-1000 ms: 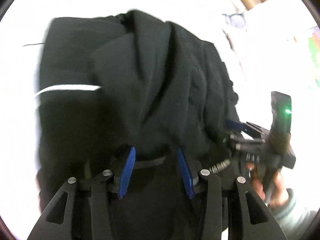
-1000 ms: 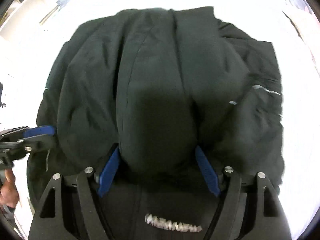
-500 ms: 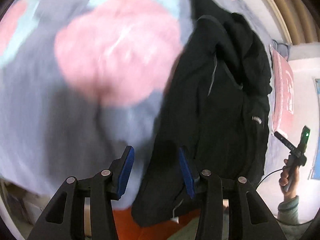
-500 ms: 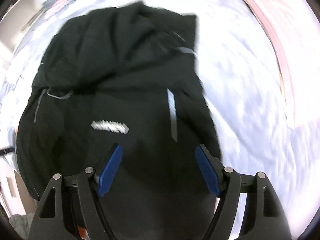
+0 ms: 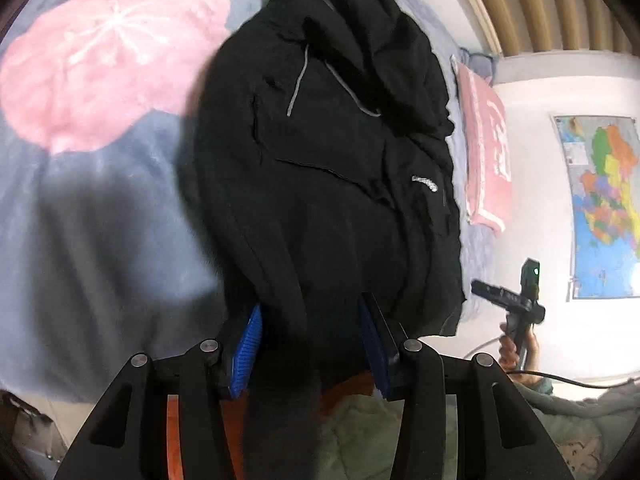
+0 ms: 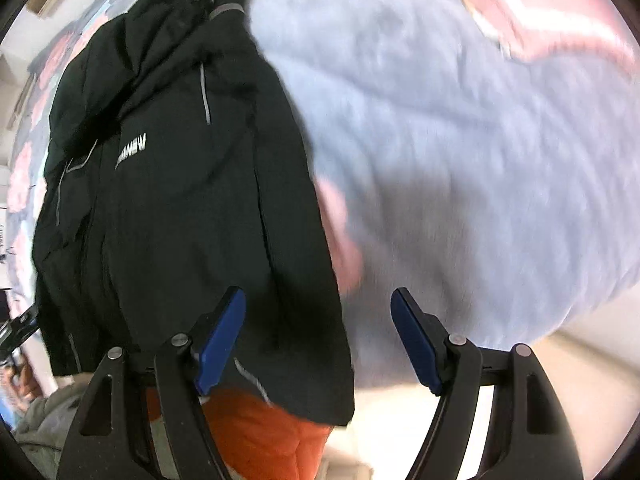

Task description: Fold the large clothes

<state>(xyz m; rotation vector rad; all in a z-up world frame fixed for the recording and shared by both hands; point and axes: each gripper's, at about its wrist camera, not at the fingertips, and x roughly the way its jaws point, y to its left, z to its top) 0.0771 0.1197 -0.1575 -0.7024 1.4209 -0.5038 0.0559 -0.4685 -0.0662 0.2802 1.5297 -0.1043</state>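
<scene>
1. Left hand-held gripper (image 5: 308, 344) pinches a bunched fold of the black jacket (image 5: 328, 168); right hand-held gripper (image 6: 318, 344) hangs released, empty
2. Jacket lies half-folded lengthwise on the bed (image 6: 460, 152), hem overhanging
3. Cross fold and hood tucking seem left

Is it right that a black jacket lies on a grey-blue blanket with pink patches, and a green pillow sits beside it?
Not quite: the pillow is pink with white lettering, not green, as the left wrist view shows. The black jacket does lie on the grey-blue blanket with pink patches.
</scene>
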